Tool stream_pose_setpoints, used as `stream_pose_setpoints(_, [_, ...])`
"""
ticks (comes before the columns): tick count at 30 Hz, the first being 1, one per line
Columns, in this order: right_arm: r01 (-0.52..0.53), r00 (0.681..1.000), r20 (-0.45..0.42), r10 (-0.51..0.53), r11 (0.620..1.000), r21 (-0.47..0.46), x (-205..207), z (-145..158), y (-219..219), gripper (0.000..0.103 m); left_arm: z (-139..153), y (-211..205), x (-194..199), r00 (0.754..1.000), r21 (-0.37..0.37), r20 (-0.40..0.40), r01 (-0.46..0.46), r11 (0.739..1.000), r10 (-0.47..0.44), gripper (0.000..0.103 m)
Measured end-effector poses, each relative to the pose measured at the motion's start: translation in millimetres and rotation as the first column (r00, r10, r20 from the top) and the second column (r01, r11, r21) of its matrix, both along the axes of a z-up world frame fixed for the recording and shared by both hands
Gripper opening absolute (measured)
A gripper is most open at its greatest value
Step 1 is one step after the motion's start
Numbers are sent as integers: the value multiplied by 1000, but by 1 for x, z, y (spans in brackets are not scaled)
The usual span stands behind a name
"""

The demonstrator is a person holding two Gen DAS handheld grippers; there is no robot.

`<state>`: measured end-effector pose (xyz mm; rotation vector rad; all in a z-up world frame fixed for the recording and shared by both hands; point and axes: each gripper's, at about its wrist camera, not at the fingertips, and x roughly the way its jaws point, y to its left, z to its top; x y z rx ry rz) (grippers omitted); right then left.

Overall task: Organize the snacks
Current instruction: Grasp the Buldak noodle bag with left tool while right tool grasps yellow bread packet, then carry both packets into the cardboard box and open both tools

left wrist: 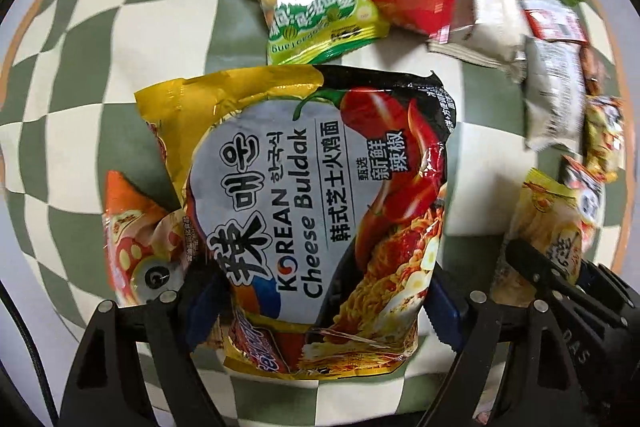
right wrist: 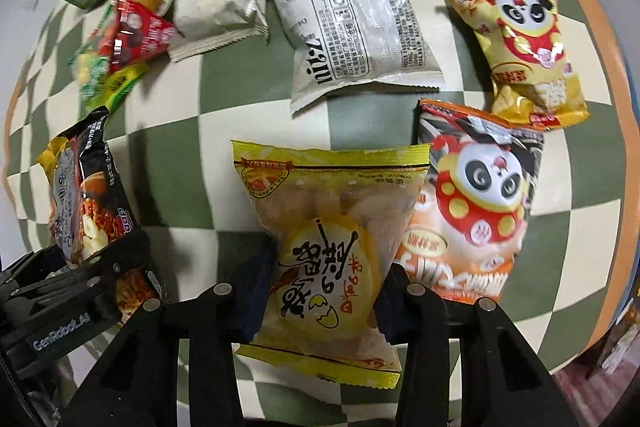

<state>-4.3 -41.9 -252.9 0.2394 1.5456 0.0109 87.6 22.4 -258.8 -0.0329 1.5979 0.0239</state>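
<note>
Pinching egg-cake pkt [right wrist: 320,259], R gripper [right wrist: 316,291]; L gripper [left wrist: 320,307] grips noodles [left wrist: 316,211]

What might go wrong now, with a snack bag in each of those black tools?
1. The right tool pinches the yellow egg-cake bag across its puffed middle; the soft cake inside could get squashed.
2. The left tool holds the big noodle packet only near one end, so it could slip or swing.
3. That packet hangs over an orange panda bag and might drag it along.
</note>
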Motion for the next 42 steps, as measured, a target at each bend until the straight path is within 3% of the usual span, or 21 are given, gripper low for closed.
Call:
stream_pose_setpoints(5, [12,997,70,-16,998,58,-14,40,0,45,51,7,-10,998,-55,54,28,998,-25,85])
stream_pose_setpoints(10, [8,985,169,-28,993,118,-19,101,-11,45,114,20,0,990,-129,133,59,990,-41,85])
stream_pose_setpoints(15, [-3,958,284,-38,990,140,33,170,-35,45,169,23,44,977,-178,210,88,980,-50,84])
stream_pose_setpoints(22, [-18,925,379,-29,992,121,142,210,-56,45,185,-16,146,960,-129,274,101,986,-62,84])
stream_pose_setpoints(27, [-34,923,384,-10,994,107,223,201,-63,45,176,-24,224,968,-113,241,92,989,-62,84])
stream_pose_setpoints(31, [-54,931,366,15,994,97,276,182,-65,45,152,-31,283,980,-80,181,105,991,-89,84])
stream_pose_setpoints(36, [-82,951,304,53,993,85,339,137,-61,45,111,-33,333,990,-66,111,100,993,-93,84])
stream_pose_setpoints(42, [-114,966,240,91,990,84,385,83,-55,45,63,-36,373,994,-82,34,106,991,-103,77])
